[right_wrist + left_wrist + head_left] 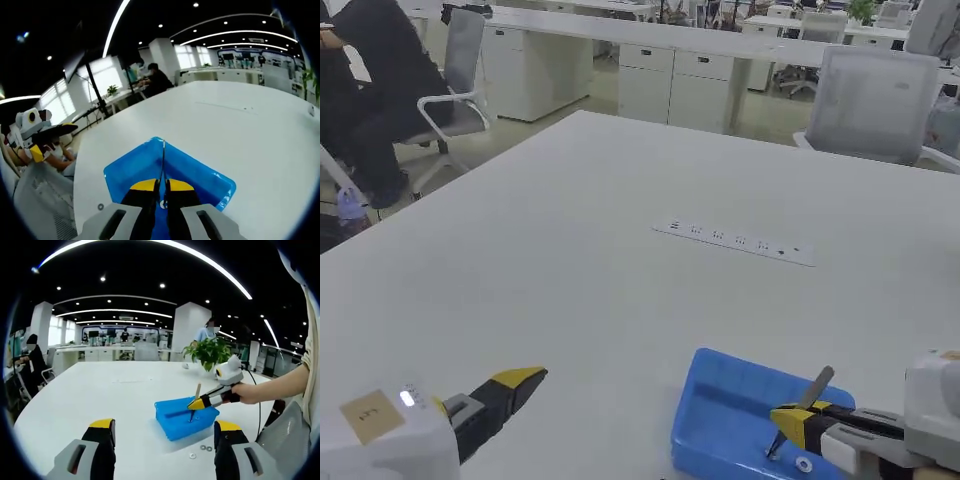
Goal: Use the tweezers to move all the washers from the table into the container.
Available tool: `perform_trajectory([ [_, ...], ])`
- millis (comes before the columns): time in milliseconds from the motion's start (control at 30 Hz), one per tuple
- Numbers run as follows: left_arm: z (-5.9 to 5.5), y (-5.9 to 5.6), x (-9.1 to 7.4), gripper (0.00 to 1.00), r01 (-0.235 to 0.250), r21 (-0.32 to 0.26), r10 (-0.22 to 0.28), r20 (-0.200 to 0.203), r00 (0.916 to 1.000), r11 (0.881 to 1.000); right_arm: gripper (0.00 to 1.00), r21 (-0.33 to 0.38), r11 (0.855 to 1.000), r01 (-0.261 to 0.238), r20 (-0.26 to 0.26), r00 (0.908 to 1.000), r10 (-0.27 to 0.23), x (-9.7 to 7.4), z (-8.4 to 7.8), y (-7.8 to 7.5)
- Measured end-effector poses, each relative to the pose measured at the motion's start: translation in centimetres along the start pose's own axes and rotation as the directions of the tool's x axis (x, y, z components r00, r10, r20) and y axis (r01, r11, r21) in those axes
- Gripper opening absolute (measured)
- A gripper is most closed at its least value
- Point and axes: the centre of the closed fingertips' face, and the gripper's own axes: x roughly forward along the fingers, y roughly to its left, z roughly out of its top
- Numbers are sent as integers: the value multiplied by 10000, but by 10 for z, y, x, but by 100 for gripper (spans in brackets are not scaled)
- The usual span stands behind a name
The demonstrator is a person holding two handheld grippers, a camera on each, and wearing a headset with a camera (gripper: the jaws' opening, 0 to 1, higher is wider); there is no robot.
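While the right gripper (790, 418) is clamped narrow on the tweezers (817, 385), their tips point down into the blue container (715, 370) at 5 o'clock in the head view; whether they pinch anything cannot be told. One washer (804, 464) lies on the container floor just beside the tips, so the task is judged under way but unfinished: in the left gripper view three washers (202, 447) sit on the table (100, 390) at 5 o'clock from the container. The left gripper (512, 388), at 7 o'clock in the head view, stands wide apart and empty.
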Motion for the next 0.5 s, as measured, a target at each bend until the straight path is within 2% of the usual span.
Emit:
perform_trajectory([
  [267, 1, 1, -1, 82, -48, -52, 49, 79, 10000, 10000, 4, -473, 9988, 117, 53, 9999, -115, -2, 2, 2],
  [500, 1, 0, 0, 83, -38, -45, 38, 61, 10000, 10000, 4, -538, 9985, 61, 569, 9984, -30, -12, 14, 10],
])
